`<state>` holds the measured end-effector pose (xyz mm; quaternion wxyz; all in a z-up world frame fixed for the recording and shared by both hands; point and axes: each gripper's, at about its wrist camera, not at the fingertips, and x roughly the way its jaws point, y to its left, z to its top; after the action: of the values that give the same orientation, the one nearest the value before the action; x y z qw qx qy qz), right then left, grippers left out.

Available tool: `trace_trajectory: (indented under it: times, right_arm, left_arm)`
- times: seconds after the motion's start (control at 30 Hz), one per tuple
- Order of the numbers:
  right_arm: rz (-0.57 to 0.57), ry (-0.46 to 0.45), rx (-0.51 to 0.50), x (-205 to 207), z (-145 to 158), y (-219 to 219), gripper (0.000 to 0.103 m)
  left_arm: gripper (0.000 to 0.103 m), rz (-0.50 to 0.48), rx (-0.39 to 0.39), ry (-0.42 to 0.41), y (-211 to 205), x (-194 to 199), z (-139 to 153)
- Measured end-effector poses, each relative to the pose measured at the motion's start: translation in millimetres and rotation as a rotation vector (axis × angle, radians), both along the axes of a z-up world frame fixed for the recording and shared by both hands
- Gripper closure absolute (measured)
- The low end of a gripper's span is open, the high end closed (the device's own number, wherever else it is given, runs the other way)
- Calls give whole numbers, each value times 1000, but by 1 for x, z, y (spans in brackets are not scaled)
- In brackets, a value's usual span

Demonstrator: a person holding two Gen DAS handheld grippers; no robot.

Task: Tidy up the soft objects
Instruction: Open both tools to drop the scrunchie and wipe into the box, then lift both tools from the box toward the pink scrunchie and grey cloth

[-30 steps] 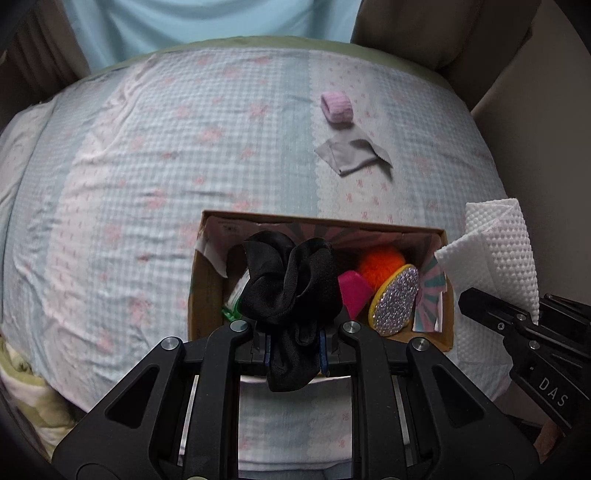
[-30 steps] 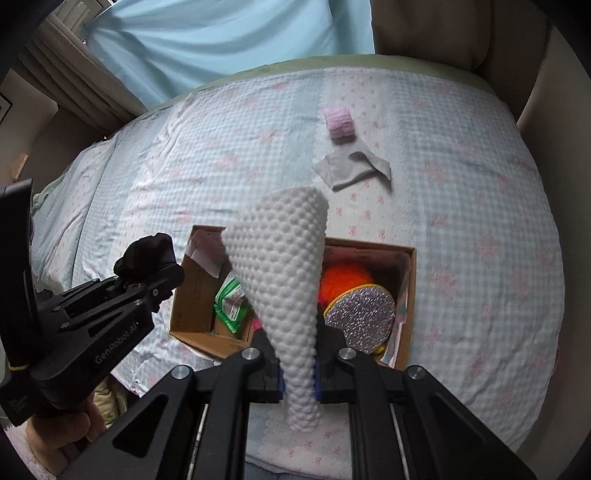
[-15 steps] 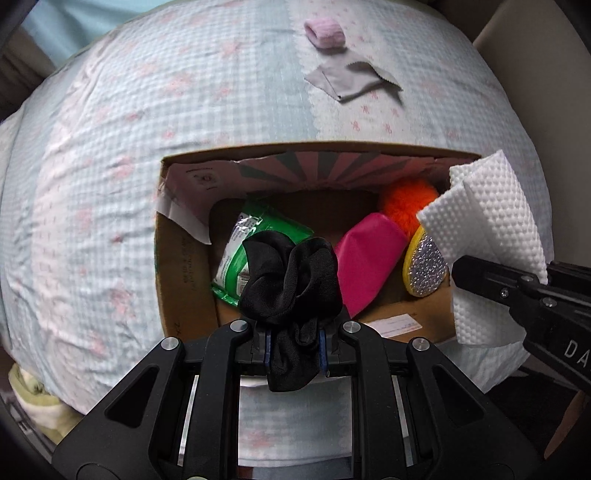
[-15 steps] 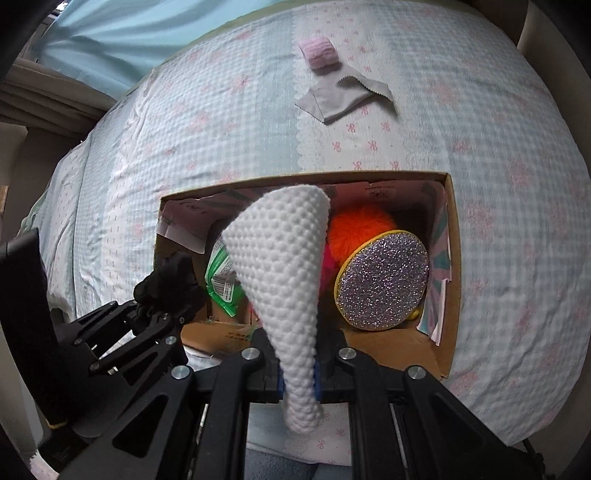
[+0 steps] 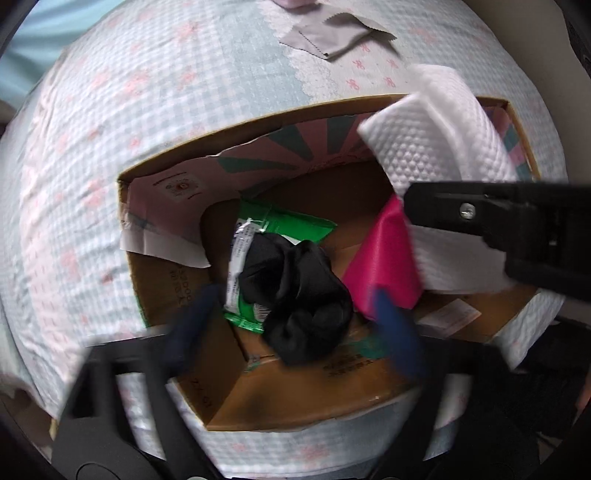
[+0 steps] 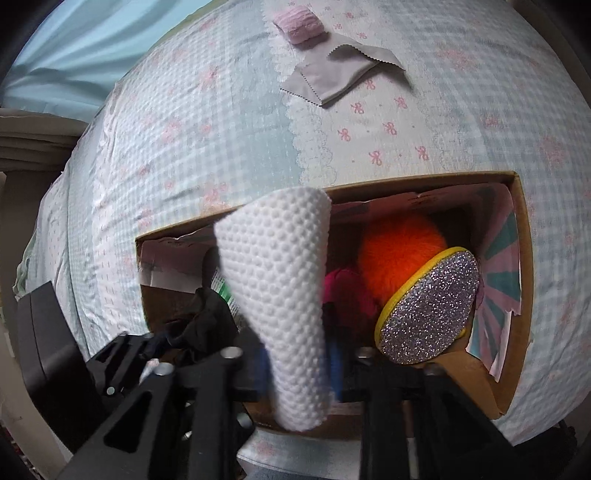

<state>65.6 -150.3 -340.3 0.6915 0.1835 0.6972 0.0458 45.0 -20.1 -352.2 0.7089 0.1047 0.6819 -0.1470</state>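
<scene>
An open cardboard box point(image 5: 236, 127) lies on the bed. My left gripper point(image 5: 295, 328) points down into it with its jaws opening wide and blurred. The black cloth point(image 5: 295, 291) lies loose between them on a green packet point(image 5: 284, 221), with neither pad touching it. My right gripper point(image 6: 298, 369) hangs over the box's near edge, its jaws also opening. The white dimpled cloth point(image 6: 280, 288) still stands between its blue pads point(image 6: 263, 365), and I see no squeeze on it. From the left wrist view, that cloth point(image 5: 439, 140) arches over the box's right side.
The box also holds a magenta piece point(image 5: 380, 266), an orange pompom point(image 6: 399, 251) and a glittery disc point(image 6: 428, 306). Beyond it, a grey cloth point(image 6: 332, 74) and a pink roll point(image 6: 299, 22) lie on the checked sheet point(image 6: 184, 129).
Both grippers have come down close over the box. Each was shut on its cloth and now has its jaws apart. The black cloth has dropped into the box.
</scene>
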Motion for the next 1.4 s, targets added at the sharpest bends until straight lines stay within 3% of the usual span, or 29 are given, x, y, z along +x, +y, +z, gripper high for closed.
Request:
trace_trajectory:
  times: [0.07, 0.13, 0.33, 0.77, 1.1, 1.4]
  right_arm:
    - [-19, 13, -43, 0, -5, -5, 0]
    - [-34, 34, -47, -2, -10, -12, 0]
    - [-32, 69, -108, -10, -16, -24, 0]
    - [21, 8, -142, -19, 7, -31, 0]
    - [152, -156, -205, -35, 62, -29, 0]
    - [234, -276, -205, -55, 138, -40, 0]
  left_arm:
    - [0, 10, -3, -25, 3, -1, 2]
    - [0, 32, -55, -13, 10, -1, 3]
    - [0, 37, -49, 11, 16, 2, 1]
    - [0, 86, -39, -34, 30, -3, 21]
    - [0, 153, -44, -103, 29, -22, 60]
    - [0, 217, -62, -215, 18, -30, 129]
